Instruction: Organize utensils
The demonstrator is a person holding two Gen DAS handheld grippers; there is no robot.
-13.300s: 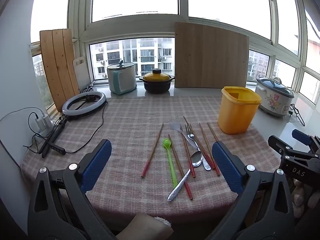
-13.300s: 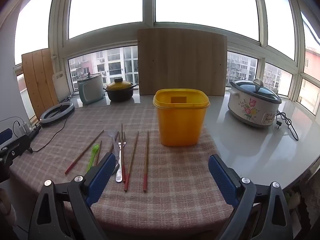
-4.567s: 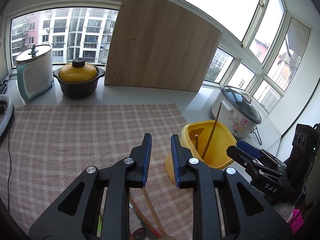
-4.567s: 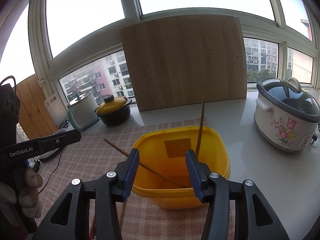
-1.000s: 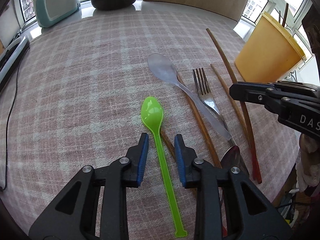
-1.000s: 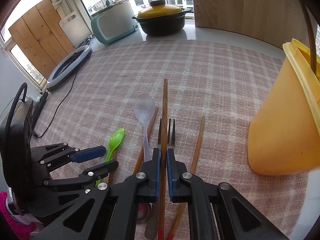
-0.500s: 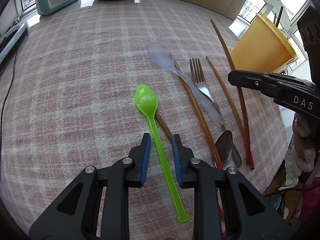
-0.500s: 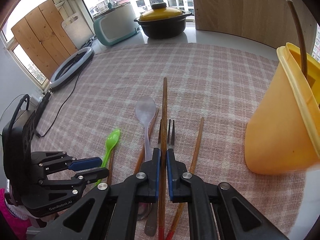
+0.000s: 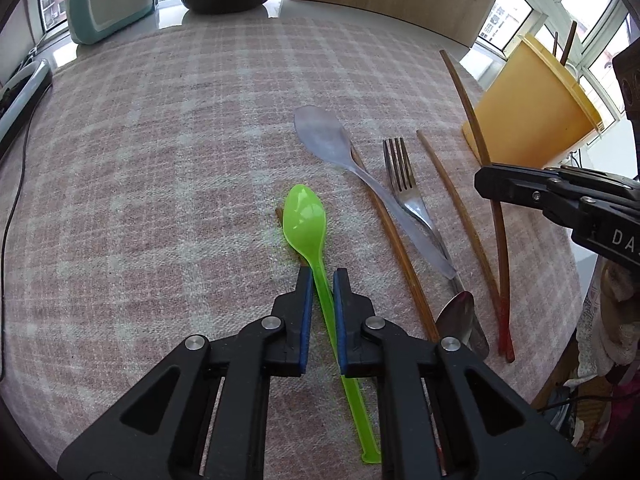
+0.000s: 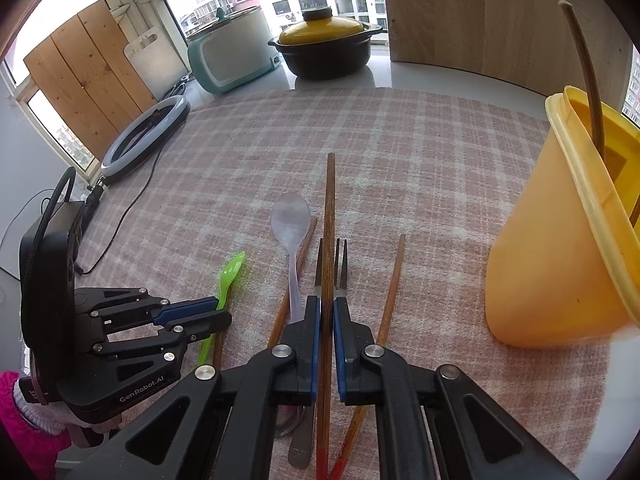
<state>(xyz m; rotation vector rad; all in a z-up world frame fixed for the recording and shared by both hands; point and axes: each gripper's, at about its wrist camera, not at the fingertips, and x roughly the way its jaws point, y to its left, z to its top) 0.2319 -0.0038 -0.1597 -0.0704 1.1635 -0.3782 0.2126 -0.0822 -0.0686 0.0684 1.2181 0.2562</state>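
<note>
Far to my left a ring light (image 10: 146, 132) lay at the edge of the checked cloth (image 9: 160, 160) that covered the tabletop, with a teal cooker (image 10: 232, 54) and a black pot with a yellow lid (image 10: 326, 46) behind it by the window.

My left gripper (image 9: 319, 278) was down at the cloth, its jaws nearly closed on either side of the thin handle of the green spoon (image 9: 306, 218); I could not tell whether the pads actually pinched it. The spoon lay flat, bowl pointing away from me, over the end of a chopstick that showed just beside its bowl.

To the right of it lay the clear plastic spoon (image 9: 324, 140), crossing a brown chopstick (image 9: 394, 240), then the metal fork (image 9: 402, 178) and a metal spoon (image 9: 460, 316) near the tabletop's edge, then another chopstick (image 9: 456, 208).

My right gripper (image 10: 327, 304) had its jaws clamped on a dark red-tipped chopstick (image 10: 330, 216), which ran straight forward between the pads above the fork's tines.

Furthest right stood the yellow container (image 10: 560, 248), close to the cloth's corner, with a chopstick (image 10: 584, 76) leaning upright inside it.
</note>
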